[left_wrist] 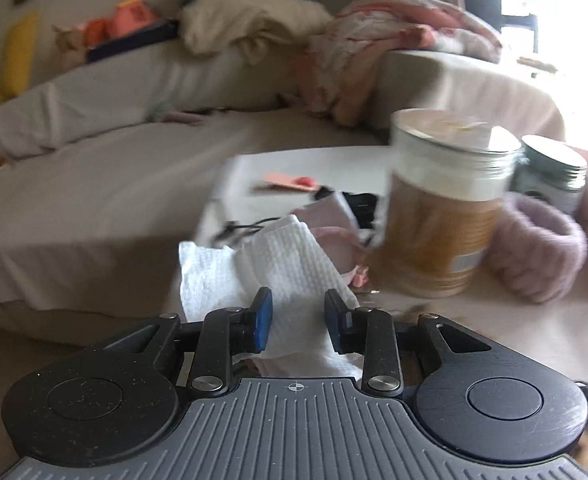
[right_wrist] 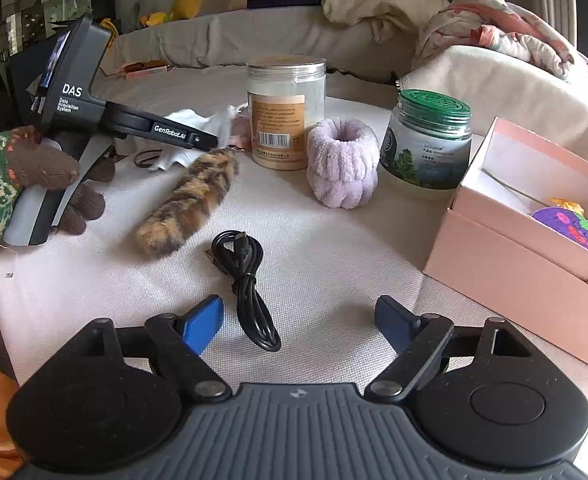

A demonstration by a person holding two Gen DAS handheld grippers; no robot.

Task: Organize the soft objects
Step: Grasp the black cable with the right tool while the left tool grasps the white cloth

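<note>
A cloth-covered table (right_wrist: 334, 280) carries a pink box (right_wrist: 506, 264) at the right, two jars (right_wrist: 286, 116), a lilac scrunchie (right_wrist: 342, 162) between them, a leopard-print plush (right_wrist: 188, 204) and a black cable (right_wrist: 250, 280). The left gripper (left_wrist: 298, 320) has its jaws partly apart with a white cloth (left_wrist: 278, 272) between them; whether the pads press it I cannot tell. The right gripper (right_wrist: 300, 322) is released, wide, over the cable's near end.

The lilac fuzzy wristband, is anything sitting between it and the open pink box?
Yes. The green-lidded jar stands right of the lilac wristband, between it and the pink box. The open right gripper is nearer, above a black cable.
</note>
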